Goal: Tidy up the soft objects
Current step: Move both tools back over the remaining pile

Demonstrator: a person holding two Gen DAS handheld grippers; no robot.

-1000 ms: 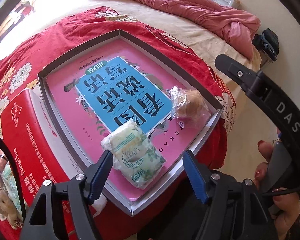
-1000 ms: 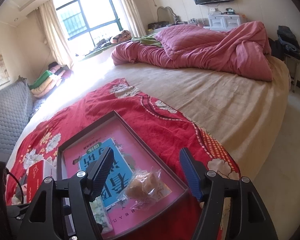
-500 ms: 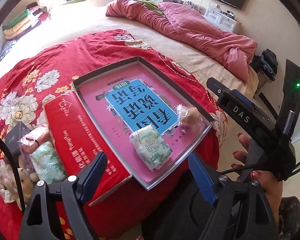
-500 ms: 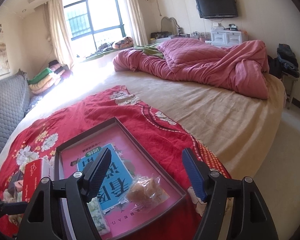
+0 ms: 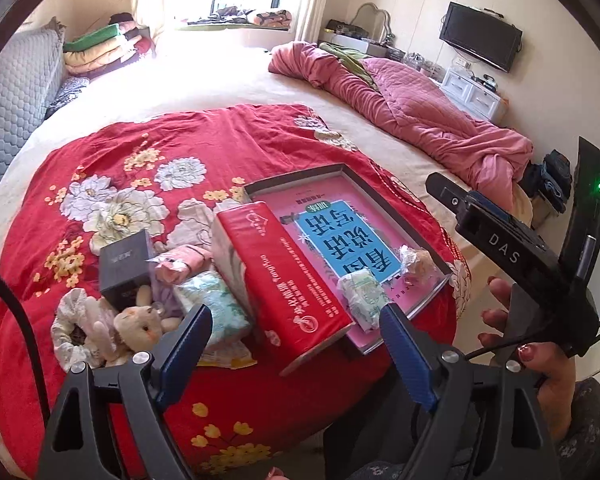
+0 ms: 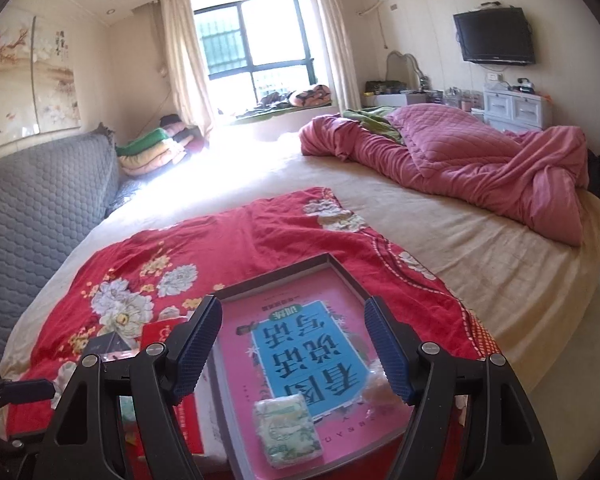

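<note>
Both the left claw (image 5: pixel 296 354) and right claw (image 6: pixel 296 350) hang empty above the tray (image 5: pixel 388 200), the left's jaws opening, the right's apart, a tissue pack (image 5: pixel 362 292) lying inside it

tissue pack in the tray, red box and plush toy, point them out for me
tissue pack (image 5: pixel 362 294), left wrist view, middle of its wrapper
red box (image 5: pixel 290 280), left wrist view, middle of its red top face
plush toy (image 5: pixel 138 326), left wrist view, on its head
</note>
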